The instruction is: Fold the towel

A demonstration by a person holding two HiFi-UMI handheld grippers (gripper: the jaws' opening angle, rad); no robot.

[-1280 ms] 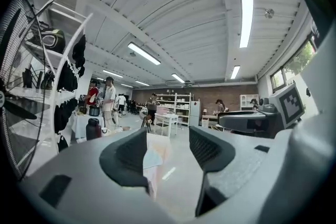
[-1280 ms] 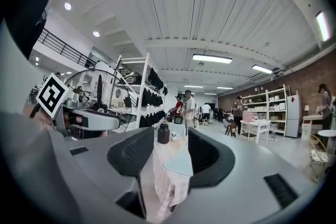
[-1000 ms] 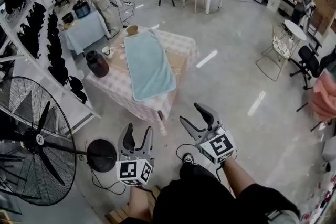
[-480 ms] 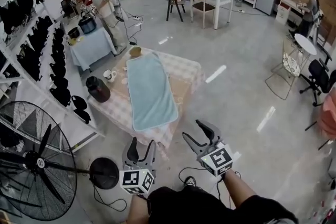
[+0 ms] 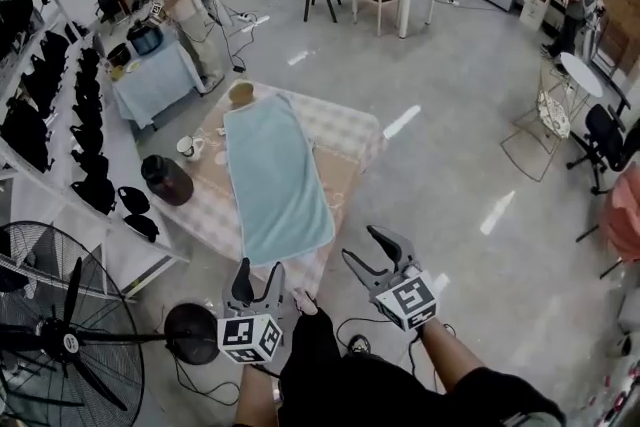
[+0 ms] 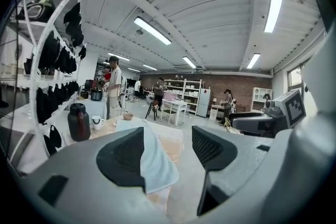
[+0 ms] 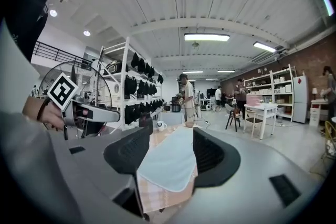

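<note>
Both spread, empty: left tongs (image 5: 260,268), right tongs (image 5: 360,243); towel (image 5: 275,175) flat on checked table (image 5: 350,130), prob. workshop.

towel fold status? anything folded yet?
Done: nothing. The towel lies flat and unfolded along the checked table.
In hand: nothing. The left gripper and right gripper are both open and empty, short of the table's near end.
Left: reach the towel, grip its near edge or corners, and make every fold.
</note>
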